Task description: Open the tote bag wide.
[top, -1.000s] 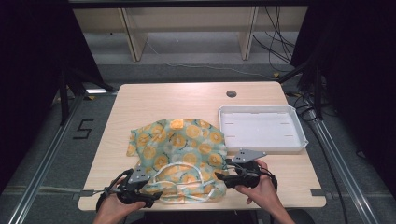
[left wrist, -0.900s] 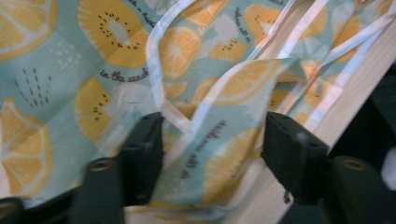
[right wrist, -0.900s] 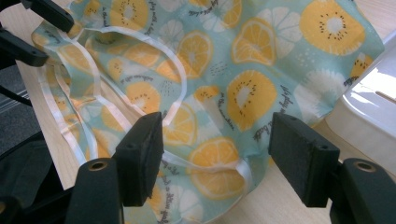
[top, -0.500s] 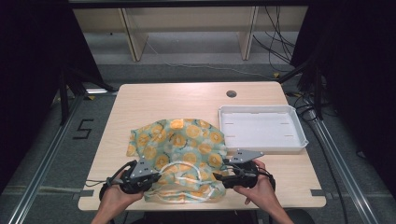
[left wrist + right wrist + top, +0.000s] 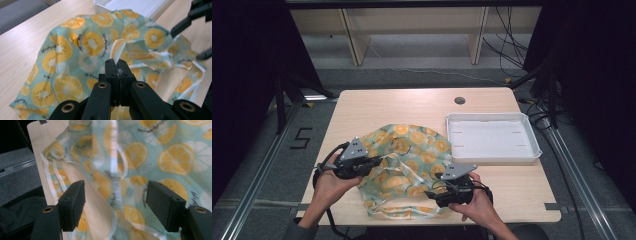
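**My two claws at the near edge of a citrus-print cloth**

Nearest me, my right gripper (image 5: 432,194) sits low by the table's front edge, its jaws standing wide and just now opening further; the cloth's white-trimmed hem (image 5: 117,195) hangs between the pads, which do not press on it; to my left, my left gripper (image 5: 379,161) is clamped tight on a pinch of the cloth (image 5: 82,47), a raised fold of fabric trailing from its tips; the cloth lies rumpled across the middle of the wooden table (image 5: 377,105), its near hem almost at the front edge; beyond it to the right, a white tray (image 5: 532,150) sits just beside the cloth; bare wood lies open at the far side.
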